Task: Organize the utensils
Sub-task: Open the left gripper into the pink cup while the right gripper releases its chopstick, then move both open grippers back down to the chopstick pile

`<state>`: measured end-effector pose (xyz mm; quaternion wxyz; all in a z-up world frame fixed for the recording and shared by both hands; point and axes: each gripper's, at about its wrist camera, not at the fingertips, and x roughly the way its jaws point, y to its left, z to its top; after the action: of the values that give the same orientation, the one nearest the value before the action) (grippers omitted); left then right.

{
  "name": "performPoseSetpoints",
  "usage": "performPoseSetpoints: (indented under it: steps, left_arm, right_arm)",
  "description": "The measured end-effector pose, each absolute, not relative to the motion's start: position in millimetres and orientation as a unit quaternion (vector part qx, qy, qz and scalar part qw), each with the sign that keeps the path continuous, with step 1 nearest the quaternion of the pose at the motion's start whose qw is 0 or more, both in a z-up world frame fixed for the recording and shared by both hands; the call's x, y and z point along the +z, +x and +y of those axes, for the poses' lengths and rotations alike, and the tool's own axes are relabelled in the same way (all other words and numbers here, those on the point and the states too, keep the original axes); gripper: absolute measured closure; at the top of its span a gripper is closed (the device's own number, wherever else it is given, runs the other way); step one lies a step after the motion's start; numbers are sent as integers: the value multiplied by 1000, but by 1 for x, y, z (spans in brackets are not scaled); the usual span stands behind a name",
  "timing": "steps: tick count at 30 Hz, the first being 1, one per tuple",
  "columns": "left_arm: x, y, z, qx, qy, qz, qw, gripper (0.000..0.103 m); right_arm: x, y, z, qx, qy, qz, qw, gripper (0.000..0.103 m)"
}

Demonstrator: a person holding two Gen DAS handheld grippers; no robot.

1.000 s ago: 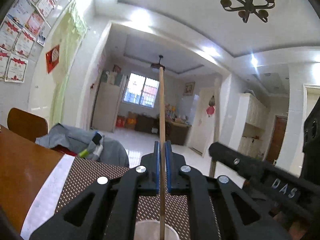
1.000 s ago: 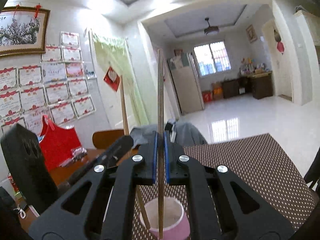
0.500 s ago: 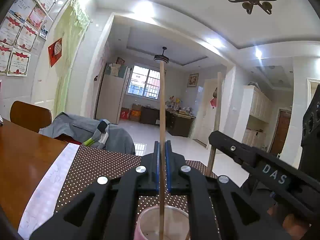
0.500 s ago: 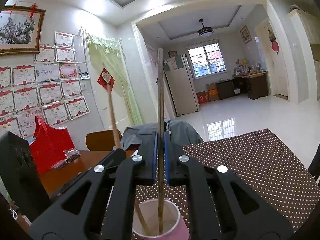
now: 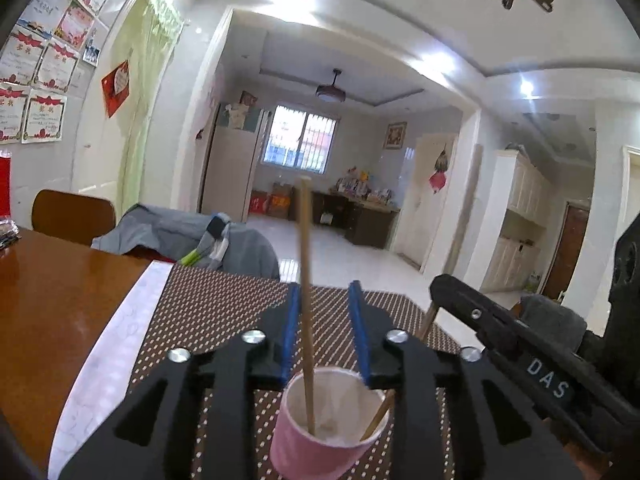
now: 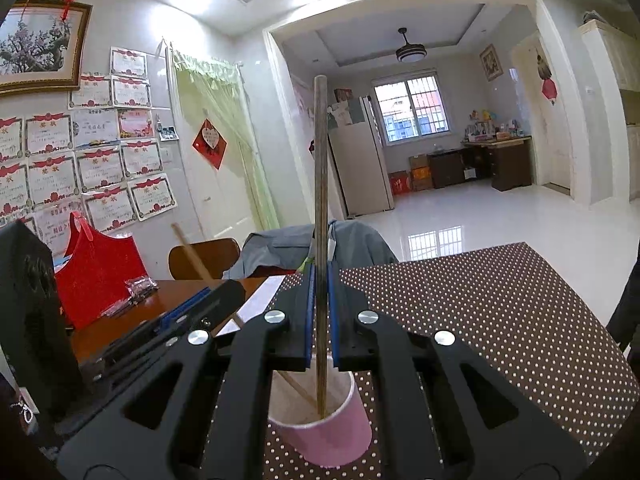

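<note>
At the bottom centre of the left wrist view, the left gripper [image 5: 325, 328] is opening, and its light chopstick [image 5: 305, 292] stands loose between the parted blue pads, its tip inside the pink cup [image 5: 320, 436]. In the right wrist view, the right gripper [image 6: 320, 320] is clenched on a darker chopstick [image 6: 320, 216], whose lower end sits in the same cup on the dotted mat [image 6: 480, 312].

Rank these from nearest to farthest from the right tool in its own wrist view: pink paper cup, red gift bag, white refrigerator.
1. Pink paper cup, directly below the right tool, on the dotted mat.
2. Red gift bag, left, on the wooden table.
3. White refrigerator, far back, beyond the doorway.
</note>
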<state>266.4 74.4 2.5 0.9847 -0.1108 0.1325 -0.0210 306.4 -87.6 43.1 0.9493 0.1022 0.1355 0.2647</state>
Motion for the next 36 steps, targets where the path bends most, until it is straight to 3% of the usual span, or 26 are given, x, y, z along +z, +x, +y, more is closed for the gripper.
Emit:
performPoseSetpoints:
  steps: [4,24,26,28,29,36]
  left_arm:
    - [0,260,74,-7,-107,146,984,63]
    - [1,227,70,-13,-90,172,981,54]
    - [1,223,70,-13,-88,174,981,54]
    - [1,219,70,-13,-86,177,980,54]
    - [0,217,70,-14,-85,179,980,54]
    - [-3,199,74,-19,-98,193,976,54]
  right_arm:
    - [36,303,-86,262,100,146,949,96]
    - [15,291,-91,238,103,203,944,94]
    - [16,289,-92,235,104,204,945,88]
    - [17,285,-94,231,106,202,946,64]
    - [18,283,-96,229,107,200,947,58]
    - [26,264,-103,226,104,191,950,53]
